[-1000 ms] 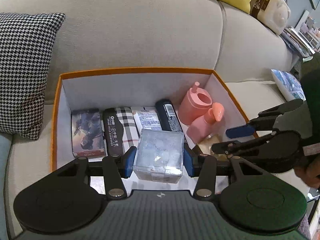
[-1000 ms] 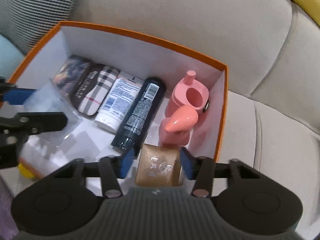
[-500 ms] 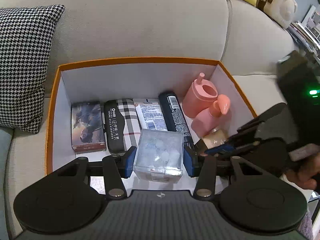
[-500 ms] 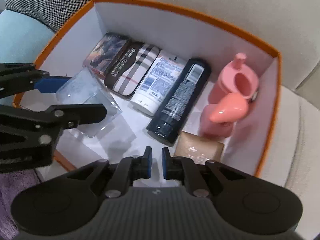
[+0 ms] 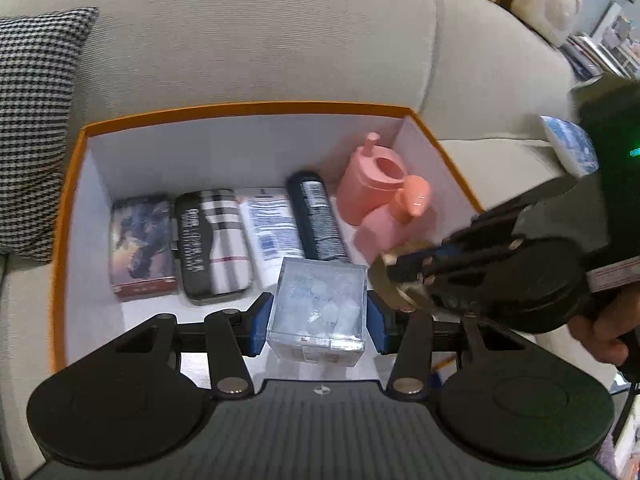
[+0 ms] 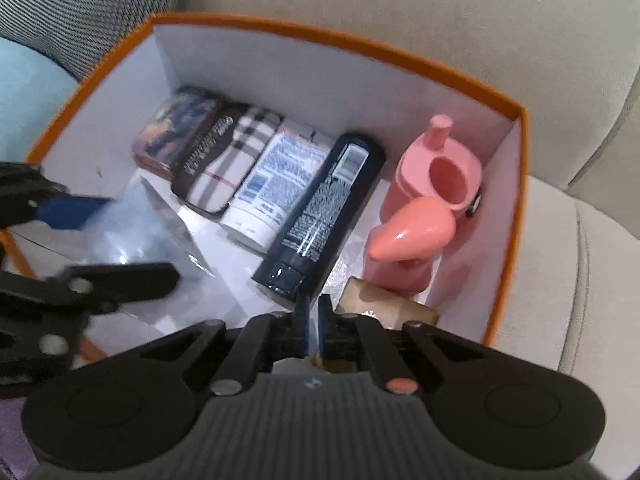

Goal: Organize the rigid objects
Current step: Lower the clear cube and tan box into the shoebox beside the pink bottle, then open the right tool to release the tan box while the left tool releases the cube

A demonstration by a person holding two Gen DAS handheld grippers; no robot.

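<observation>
An orange box (image 5: 240, 106) with white walls sits on a sofa. Inside lie a picture tin (image 5: 142, 244), a plaid case (image 5: 214, 244), a white tube (image 5: 276, 228) and a black tube (image 5: 320, 216). A pink cup (image 5: 372, 184) and a pink bottle (image 5: 396, 216) stand at the right. My left gripper (image 5: 318, 316) is shut on a clear plastic box (image 5: 320, 300) above the box's near side. My right gripper (image 6: 314, 312) is shut and empty, just above a gold box (image 6: 384, 304) that lies by the pink bottle (image 6: 408, 236).
A houndstooth cushion (image 5: 36, 120) leans at the left of the beige sofa back (image 5: 260, 40). A yellow cushion and a white bag sit at the top right. A blue-patterned pack (image 5: 568, 144) lies on the seat right of the box. A hand (image 5: 604, 332) holds the right gripper.
The right gripper released the gold box, which now rests on the box floor, and its jaws closed empty as it drew back. The left gripper kept the clear box and barely moved.
</observation>
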